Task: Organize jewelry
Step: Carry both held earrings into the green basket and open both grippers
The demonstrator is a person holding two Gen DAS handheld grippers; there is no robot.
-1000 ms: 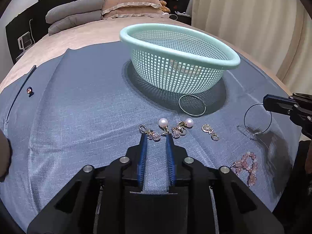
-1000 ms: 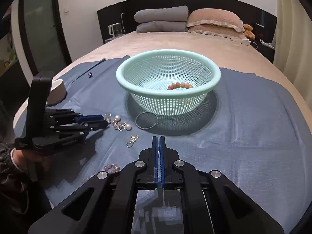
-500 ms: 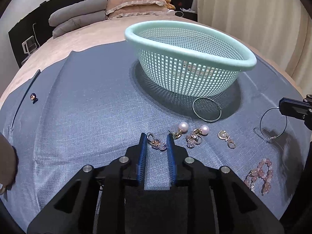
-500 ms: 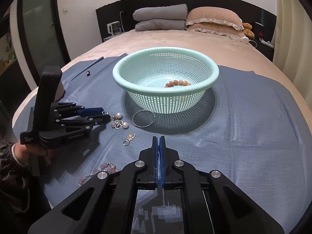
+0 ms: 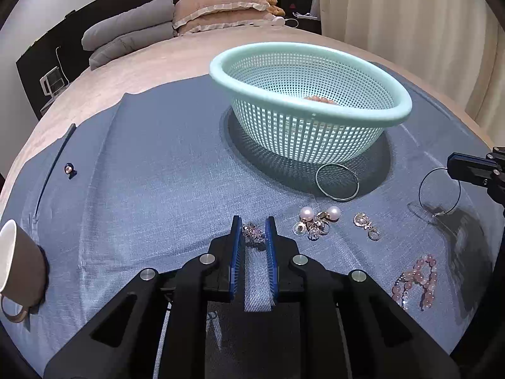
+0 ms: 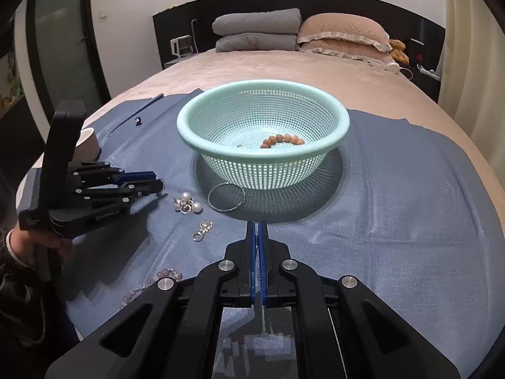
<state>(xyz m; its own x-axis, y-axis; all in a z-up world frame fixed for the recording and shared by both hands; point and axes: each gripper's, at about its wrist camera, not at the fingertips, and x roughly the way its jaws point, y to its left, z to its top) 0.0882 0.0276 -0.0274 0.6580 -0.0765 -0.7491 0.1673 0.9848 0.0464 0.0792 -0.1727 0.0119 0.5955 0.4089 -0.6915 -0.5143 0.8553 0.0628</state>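
Note:
My left gripper [image 5: 253,221] is shut on a small pink crystal earring [image 5: 252,235], just above the blue cloth [image 5: 157,173]; from the right wrist view it [image 6: 159,186] points toward the pearl earrings [image 6: 187,203]. My right gripper [image 6: 258,225] is shut, and in the left wrist view a thin wire hoop [image 5: 421,189] hangs from its tip [image 5: 451,165]. A mint mesh basket [image 6: 252,153] holds a brown bead bracelet [image 6: 282,139]. On the cloth lie a silver bangle [image 5: 337,199], pearl earrings [image 5: 315,218], a gold charm earring [image 5: 366,225] and a pink bead bracelet [image 5: 416,279].
A brown mug [image 5: 19,271] stands at the cloth's left edge. A small stud [image 5: 68,169] lies far left on the cloth. The cloth covers the foot of a bed, with pillows at the head. A hand [image 6: 47,243] holds the left gripper.
The left gripper's jaws have narrowed onto the pink crystal earring, and its view has shifted a little leftward. The right gripper has kept still.

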